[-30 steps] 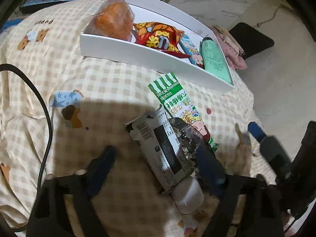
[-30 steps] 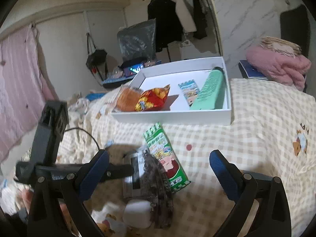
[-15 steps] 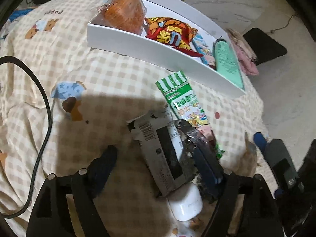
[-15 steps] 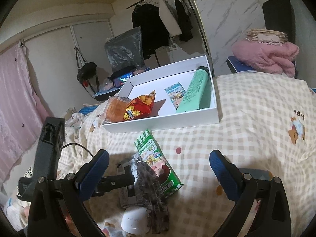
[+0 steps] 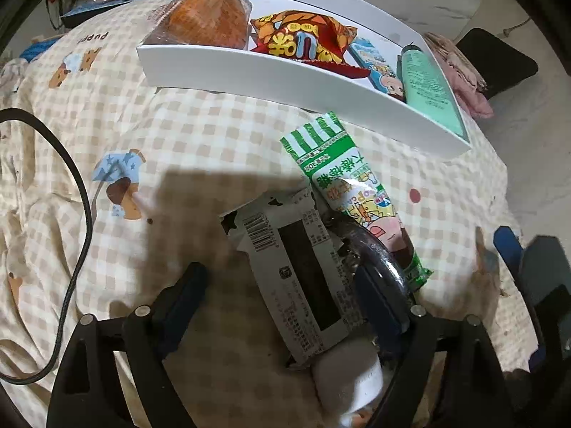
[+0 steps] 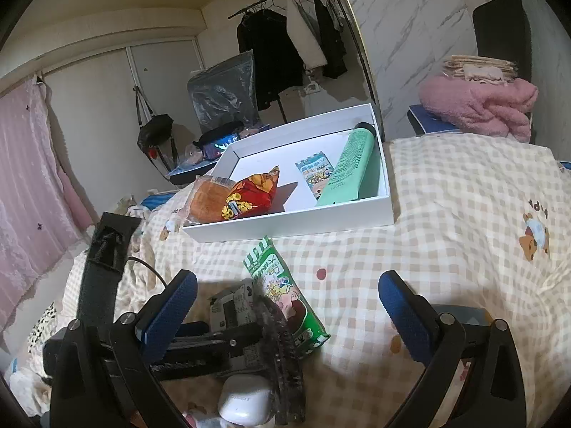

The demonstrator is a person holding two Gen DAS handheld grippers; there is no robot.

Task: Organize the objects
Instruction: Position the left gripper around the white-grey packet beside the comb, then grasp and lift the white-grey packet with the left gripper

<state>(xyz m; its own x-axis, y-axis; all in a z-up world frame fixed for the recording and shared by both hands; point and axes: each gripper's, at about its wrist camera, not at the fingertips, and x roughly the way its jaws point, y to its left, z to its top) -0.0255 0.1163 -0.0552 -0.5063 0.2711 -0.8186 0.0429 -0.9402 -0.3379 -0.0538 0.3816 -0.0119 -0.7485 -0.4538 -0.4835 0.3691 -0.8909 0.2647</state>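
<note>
A bed (image 6: 464,192) covered in a checked blanket is seen, and on it a white tray (image 5: 285,75) already holds a wrapped bun, a red snack bag, a small carton and a green tube (image 5: 428,89), so sorting is judged partly done. Just in front of the tray a green snack pack (image 5: 342,185), a grey packet (image 5: 299,274), a dark hairbrush and a white case (image 6: 246,401) are left loose. The left gripper (image 5: 282,306), its jaws just widened, is lowered open around the grey packet, apparently for pickup, while the right gripper (image 6: 285,303) is held open and empty beside them.

Both grippers have black angular frames with silver screws and blue fingers (image 6: 167,315), apparently textured with fine dimples.
</note>
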